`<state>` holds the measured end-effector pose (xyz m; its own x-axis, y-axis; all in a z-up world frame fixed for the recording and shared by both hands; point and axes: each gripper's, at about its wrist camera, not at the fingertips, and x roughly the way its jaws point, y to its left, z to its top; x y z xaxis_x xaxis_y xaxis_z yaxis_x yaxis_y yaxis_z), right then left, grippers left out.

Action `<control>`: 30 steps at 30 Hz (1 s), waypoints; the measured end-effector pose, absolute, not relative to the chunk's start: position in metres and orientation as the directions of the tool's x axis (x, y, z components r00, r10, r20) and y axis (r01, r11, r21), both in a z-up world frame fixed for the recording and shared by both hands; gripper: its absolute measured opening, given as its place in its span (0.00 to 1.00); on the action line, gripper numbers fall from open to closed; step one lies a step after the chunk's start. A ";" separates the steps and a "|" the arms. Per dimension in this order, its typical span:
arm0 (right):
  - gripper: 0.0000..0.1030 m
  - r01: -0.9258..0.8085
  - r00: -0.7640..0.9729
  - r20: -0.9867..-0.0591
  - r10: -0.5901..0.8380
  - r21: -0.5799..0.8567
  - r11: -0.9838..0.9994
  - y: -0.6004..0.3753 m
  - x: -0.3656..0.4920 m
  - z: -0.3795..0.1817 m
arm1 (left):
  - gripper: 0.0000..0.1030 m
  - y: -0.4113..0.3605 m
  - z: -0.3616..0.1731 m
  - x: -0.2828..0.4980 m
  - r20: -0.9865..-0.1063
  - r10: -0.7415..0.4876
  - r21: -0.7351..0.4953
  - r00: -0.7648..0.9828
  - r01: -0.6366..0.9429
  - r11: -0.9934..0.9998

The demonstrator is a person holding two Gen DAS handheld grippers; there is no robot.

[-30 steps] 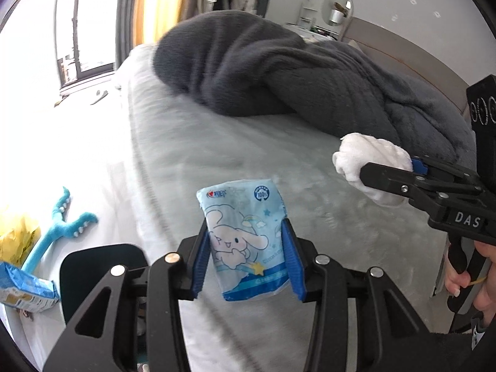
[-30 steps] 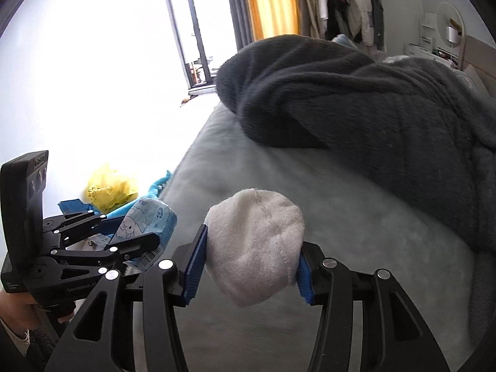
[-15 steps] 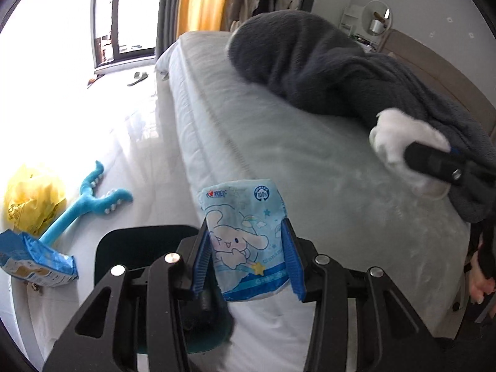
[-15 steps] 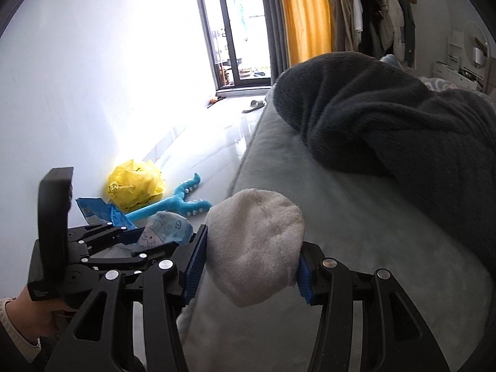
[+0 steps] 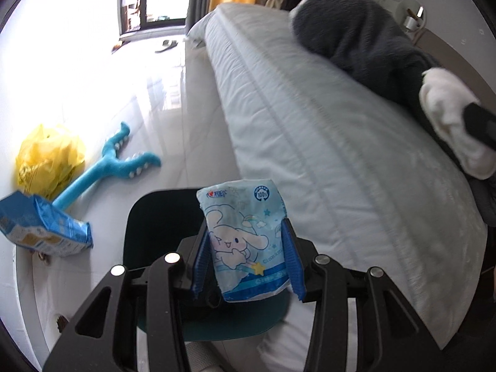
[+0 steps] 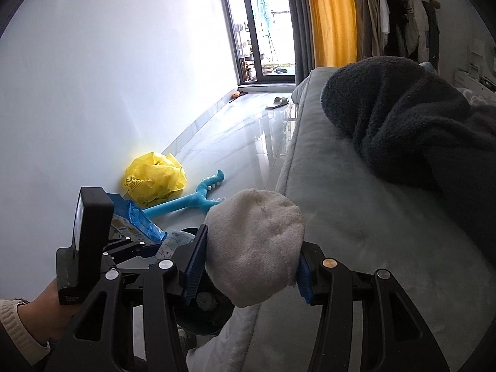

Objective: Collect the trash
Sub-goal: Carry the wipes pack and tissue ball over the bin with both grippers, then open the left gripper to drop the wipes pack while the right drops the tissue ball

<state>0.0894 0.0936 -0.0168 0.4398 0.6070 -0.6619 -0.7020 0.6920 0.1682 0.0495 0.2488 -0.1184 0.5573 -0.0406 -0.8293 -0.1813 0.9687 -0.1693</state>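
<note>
Clamping a pale blue cartoon tissue pack (image 5: 248, 241) between its blue pads, the left claw (image 5: 246, 265) holds it upright above a dark teal bin (image 5: 155, 217) on the floor beside the bed (image 5: 310, 117). A second ago that pack hung over the mattress and only a sliver of the bin showed; now the bin's dark opening sits directly behind and below it. The right claw (image 6: 248, 268) is closed on a white fuzzy cloth wad (image 6: 257, 248), held at the mattress edge, with the left claw (image 6: 148, 248) just beside it, lower left. On the floor by the wall lie a crumpled yellow plastic bag (image 5: 49, 155), a blue snack bag (image 5: 40, 229) and a blue forked toy (image 5: 114, 167); all three appear larger and nearer the frame centre than before. A dark grey blanket (image 6: 418, 117) is heaped on the bed.
</note>
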 end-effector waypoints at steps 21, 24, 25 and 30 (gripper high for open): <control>0.50 -0.751 0.338 -0.737 0.585 0.164 0.640 0.171 0.077 -0.051 | 0.61 0.313 -0.150 0.020 -0.881 -0.052 -0.203 0.471 -0.278 0.939; 0.50 -0.742 0.315 -0.763 0.565 0.173 0.648 0.177 0.079 -0.065 | 0.67 0.320 -0.138 0.015 -0.851 -0.026 -0.206 0.525 -0.286 0.936; 0.50 -0.738 0.313 -0.773 0.552 0.168 0.653 0.180 0.080 -0.070 | 0.68 0.323 -0.132 0.012 -0.836 -0.019 -0.208 0.549 -0.285 0.936; 0.50 -0.734 0.284 -0.812 0.510 0.158 0.661 0.194 0.079 -0.090 | 0.74 0.335 -0.113 0.005 -0.776 0.008 -0.226 0.631 -0.289 0.930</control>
<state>0.0792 0.1940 -0.0900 0.2841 0.5103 -0.8117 -0.7339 0.6606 0.1584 0.0050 0.3350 -0.1126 0.6307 0.0078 -0.7760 -0.2892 0.9303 -0.2257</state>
